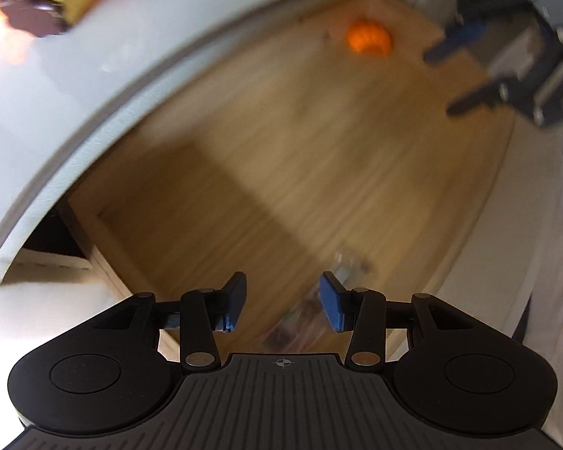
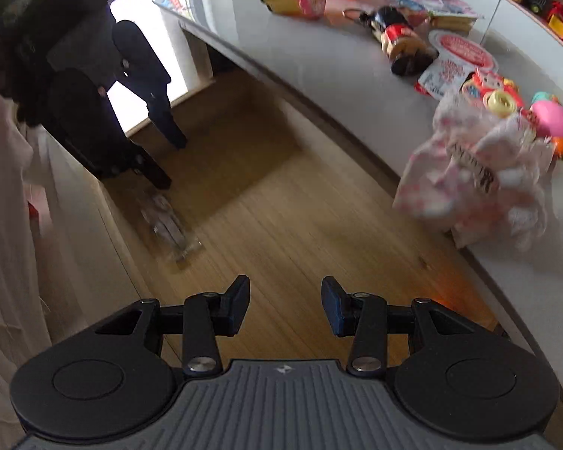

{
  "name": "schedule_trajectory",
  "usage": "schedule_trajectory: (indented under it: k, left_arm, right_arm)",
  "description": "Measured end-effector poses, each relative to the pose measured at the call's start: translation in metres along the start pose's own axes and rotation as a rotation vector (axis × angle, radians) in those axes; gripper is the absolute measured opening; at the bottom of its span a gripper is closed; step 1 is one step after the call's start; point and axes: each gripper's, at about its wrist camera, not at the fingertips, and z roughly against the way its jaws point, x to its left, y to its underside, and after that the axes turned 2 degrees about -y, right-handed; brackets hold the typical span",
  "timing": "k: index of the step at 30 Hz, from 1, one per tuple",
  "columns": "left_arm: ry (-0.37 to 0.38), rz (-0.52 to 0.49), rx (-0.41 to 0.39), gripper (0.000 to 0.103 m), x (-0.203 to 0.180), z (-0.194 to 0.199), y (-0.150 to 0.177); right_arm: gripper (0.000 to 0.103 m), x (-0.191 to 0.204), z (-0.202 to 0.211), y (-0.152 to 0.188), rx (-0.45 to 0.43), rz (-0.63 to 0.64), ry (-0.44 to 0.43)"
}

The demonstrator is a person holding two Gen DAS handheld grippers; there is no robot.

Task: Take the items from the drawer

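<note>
Wooden drawer (image 1: 281, 157) open: orange toy (image 1: 368, 36) upper right, blurred clear packet (image 2: 172, 230) lower centre. Left gripper (image 1: 283, 302) and right gripper (image 2: 286, 307) both parted, empty.

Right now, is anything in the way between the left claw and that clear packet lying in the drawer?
Nothing visible. The left gripper hangs open right above the clear packet on the drawer floor; the orange toy sits far off.
</note>
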Motion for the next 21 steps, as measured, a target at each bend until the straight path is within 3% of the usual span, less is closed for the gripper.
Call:
schedule_trajectory:
  k: [3,7,11,12,14,21]
  left_arm:
    - [-0.037,-0.079,0.107,0.046,-0.005,-0.013,-0.007]
    - [0.029,-0.143,0.196,0.046,-0.013,-0.032,-0.013]
    - [0.068,-0.207,0.252,0.045,-0.026,-0.051,-0.016]
    - [0.082,-0.211,0.260,0.041,-0.028,-0.056,-0.018]
    - [0.095,-0.206,0.260,0.038,-0.031,-0.062,-0.022]
    - [0.032,-0.147,0.114,0.054,-0.032,-0.054,-0.037]
  right_arm:
    - [0.042,-0.014,-0.011,0.012,0.013,-0.040,-0.003]
    - [0.042,-0.047,-0.023,0.026,0.024,-0.181,-0.027]
    - [0.042,-0.062,-0.023,0.033,0.030,-0.238,-0.029]
    - [0.042,-0.064,-0.022,0.036,0.026,-0.248,-0.033]
    - [0.042,-0.067,-0.020,0.039,0.020,-0.256,-0.038]
    - [0.042,-0.075,-0.018,0.047,0.008,-0.286,-0.002]
